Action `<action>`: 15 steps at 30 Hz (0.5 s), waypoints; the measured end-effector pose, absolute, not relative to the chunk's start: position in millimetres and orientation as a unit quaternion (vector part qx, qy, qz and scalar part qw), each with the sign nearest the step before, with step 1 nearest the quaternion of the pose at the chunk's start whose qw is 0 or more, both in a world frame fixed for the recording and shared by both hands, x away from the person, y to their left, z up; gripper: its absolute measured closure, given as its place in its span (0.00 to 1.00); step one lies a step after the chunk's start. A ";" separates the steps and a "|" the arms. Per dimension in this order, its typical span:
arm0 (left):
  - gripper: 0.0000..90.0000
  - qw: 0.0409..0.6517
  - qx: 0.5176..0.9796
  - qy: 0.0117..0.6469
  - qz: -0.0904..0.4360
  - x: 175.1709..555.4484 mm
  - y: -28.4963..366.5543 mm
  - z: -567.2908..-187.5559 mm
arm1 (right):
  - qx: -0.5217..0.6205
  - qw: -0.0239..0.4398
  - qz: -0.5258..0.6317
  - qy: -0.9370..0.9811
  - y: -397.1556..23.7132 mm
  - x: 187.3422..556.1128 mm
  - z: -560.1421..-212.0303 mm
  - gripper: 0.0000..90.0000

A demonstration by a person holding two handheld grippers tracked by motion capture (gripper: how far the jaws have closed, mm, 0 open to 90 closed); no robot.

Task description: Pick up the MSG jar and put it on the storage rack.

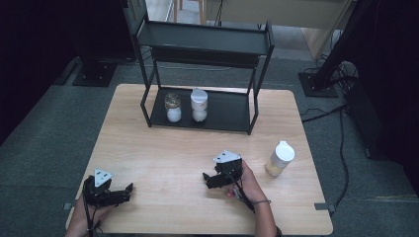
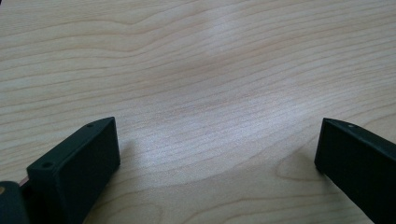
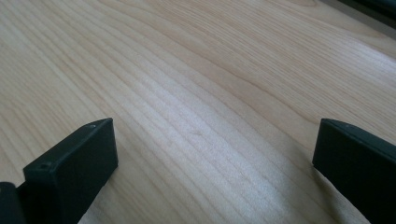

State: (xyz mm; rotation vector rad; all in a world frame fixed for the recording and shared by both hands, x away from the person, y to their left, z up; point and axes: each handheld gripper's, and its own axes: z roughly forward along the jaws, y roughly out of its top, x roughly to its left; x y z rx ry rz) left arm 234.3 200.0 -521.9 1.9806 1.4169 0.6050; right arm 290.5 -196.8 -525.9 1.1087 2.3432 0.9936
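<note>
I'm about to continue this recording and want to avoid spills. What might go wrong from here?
The white-capped jar of yellowish grains stands alone near the wooden table's right edge, beside the open right claw; a careless sweep might tip it. The two jars on the black shelf stand close together, so grabbing one may bump the other.

The jar [image 1: 280,158] nearest the right tool [image 1: 211,178] stood upright on the bare wood of the counter [image 1: 163,163], toward its right edge and nearer the front. It was a small clear container with a white screw cap, filled most of the way with pale yellowish grains. Nothing touched it, and the right tool lay near it to its left
</note>
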 end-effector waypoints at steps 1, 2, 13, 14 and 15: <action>0.00 0.311 0.750 0.537 0.229 234.5 200.0 -521.8 | 0.389 0.181 0.353 0.831 -196.7 289.4 -525.9 0.00; 0.00 0.311 0.750 0.537 0.229 234.7 200.2 -521.8 | 0.386 0.183 0.353 0.832 -196.5 289.1 -525.9 0.00; 0.00 0.311 0.749 0.538 0.229 235.8 201.3 -521.9 | 0.382 0.181 0.353 0.834 -194.9 287.7 -525.8 0.00; 0.00 0.311 0.749 0.538 0.229 235.8 201.3 -521.9 | 0.384 0.182 0.353 0.834 -195.1 287.1 -525.9 0.00; 0.00 0.311 0.750 0.537 0.229 235.7 201.5 -521.8 | 0.386 0.182 0.352 0.833 -195.9 285.8 -525.9 0.00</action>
